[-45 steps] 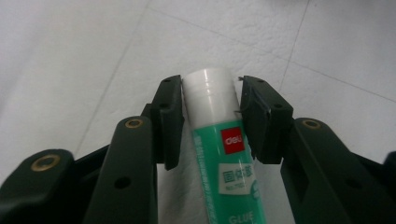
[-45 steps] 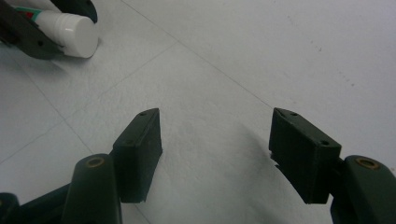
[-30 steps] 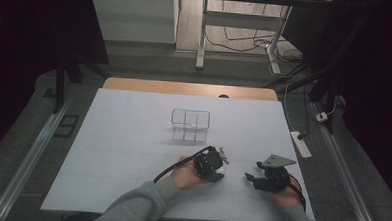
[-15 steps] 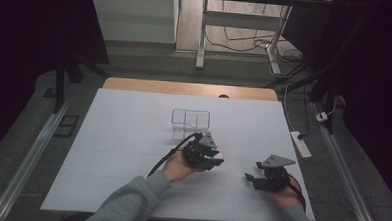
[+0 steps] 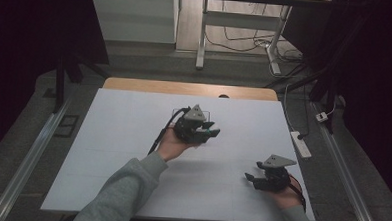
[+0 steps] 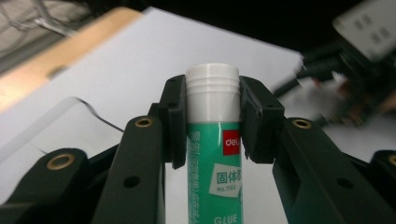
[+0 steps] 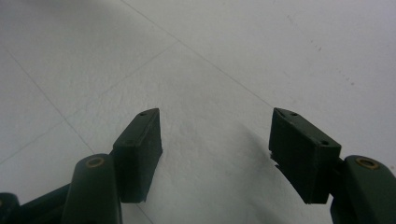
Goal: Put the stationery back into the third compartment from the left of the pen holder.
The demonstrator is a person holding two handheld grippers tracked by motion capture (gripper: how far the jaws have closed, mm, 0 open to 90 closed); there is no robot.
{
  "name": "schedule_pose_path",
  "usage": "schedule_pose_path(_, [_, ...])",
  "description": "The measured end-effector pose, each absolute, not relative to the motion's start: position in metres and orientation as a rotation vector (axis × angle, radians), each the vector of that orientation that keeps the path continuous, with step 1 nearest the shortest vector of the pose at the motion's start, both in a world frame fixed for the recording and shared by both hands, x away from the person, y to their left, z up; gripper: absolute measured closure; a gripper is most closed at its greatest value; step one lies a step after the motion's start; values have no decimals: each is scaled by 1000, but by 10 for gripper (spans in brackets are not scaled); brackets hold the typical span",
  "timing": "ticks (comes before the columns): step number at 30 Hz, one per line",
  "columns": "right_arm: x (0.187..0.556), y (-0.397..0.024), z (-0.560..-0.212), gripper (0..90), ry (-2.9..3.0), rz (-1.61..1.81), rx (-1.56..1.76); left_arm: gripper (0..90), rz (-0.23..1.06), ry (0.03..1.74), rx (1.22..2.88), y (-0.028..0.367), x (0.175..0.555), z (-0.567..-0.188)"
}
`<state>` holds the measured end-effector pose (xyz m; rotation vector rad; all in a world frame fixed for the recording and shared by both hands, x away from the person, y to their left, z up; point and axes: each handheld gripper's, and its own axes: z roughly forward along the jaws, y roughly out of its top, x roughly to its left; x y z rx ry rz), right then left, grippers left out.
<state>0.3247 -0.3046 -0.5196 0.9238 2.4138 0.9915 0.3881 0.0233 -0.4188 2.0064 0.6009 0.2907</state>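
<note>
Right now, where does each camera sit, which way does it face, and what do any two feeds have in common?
High view: above the person's side, looking forward and down on the white table; both forearms, left gripper, right gripper.
Left gripper view: rides the left gripper, looking along its jaws shut on an upright glue stick; clear box beyond.
Right gripper view: rides the right gripper, facing the tabletop between open, empty jaws.
Shared: the high and left gripper views both show the glue stick's gripper and the right gripper.

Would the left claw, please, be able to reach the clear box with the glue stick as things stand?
Probably yes: the left claw, shut on the glue stick, hangs right by the clear box, with nothing between them.
</note>
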Motion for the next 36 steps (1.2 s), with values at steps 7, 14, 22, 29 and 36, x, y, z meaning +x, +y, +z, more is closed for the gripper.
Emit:
schedule_pose_path(7, [323,-305,-518,346,2405,1014,931,642,332,651,1896,29,426,-407])
schedule_pose_path(14, [324,-305,-518,345,2408,1009,926,641,369,644,1894,22,447,-408])
schedule_pose_path(22, [324,-305,-518,346,2411,1005,929,640,345,668,1905,14,464,-423])
schedule_pose_path(29, [324,-305,-519,346,2415,1001,930,639,336,696,1908,13,470,-432])
schedule_pose_path(36, [324,-304,-519,345,2427,1003,926,627,342,706,1941,17,468,-433])
